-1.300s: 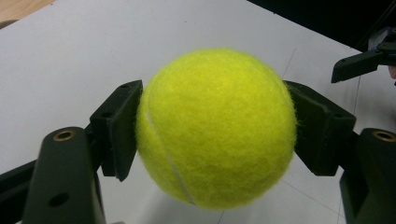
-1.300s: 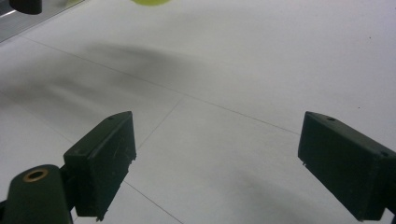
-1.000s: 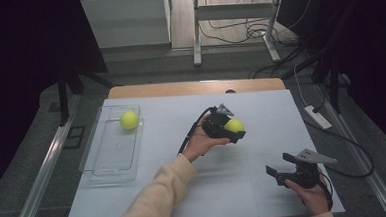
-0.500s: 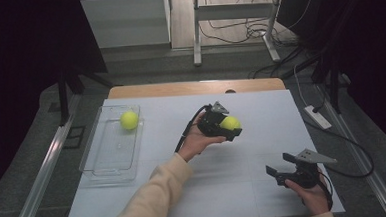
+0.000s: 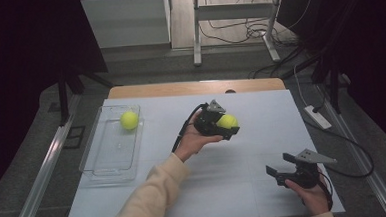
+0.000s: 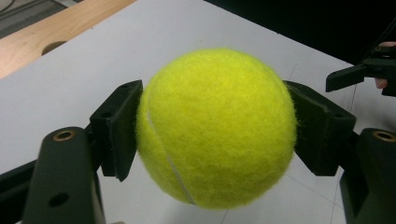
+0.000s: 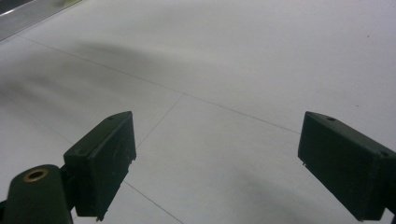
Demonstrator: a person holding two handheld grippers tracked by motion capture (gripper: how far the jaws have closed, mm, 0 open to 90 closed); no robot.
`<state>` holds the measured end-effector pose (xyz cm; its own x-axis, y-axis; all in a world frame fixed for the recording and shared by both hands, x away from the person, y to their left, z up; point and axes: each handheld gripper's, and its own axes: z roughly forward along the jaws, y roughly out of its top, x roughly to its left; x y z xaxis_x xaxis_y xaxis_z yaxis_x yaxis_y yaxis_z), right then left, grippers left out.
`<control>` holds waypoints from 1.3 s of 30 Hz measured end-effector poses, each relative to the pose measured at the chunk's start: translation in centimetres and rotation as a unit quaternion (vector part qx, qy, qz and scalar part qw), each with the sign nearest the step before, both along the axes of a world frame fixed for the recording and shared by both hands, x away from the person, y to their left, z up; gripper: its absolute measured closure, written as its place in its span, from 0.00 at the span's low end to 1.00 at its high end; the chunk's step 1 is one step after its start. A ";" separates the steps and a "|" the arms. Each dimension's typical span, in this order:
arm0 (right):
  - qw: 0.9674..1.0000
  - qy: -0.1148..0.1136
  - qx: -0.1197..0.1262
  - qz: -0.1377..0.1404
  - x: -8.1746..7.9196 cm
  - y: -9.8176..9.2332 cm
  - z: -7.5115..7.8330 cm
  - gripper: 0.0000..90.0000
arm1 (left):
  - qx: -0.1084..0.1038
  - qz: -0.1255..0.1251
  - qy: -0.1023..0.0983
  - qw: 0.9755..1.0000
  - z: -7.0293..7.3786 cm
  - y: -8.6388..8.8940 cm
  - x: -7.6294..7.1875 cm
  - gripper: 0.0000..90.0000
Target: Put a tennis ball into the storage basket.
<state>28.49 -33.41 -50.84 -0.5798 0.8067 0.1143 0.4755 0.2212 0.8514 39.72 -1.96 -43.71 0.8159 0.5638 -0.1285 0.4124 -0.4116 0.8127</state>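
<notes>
Left gripper [image 5: 225, 126] shifted slightly left with tennis ball [image 6: 217, 128], jaws clamped across its middle. Ball light, fuzzy, springy; grips easily. Right gripper [image 5: 280, 167] jaws wide, empty.

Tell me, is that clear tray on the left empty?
No. The clear tray holds one tennis ball near its far end; the rest of it looks bare.

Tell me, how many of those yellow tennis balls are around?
2. One tennis ball lies in the clear tray at the table's left. The other ball is clamped between the left gripper's fingers, mid-table. None seem hidden.
</notes>
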 end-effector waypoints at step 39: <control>1.000 0.000 -0.002 0.000 0.0 0.2 0.0 0.12 | -0.028 0.025 -0.018 0.999 1.0 3.1 -0.9 0.29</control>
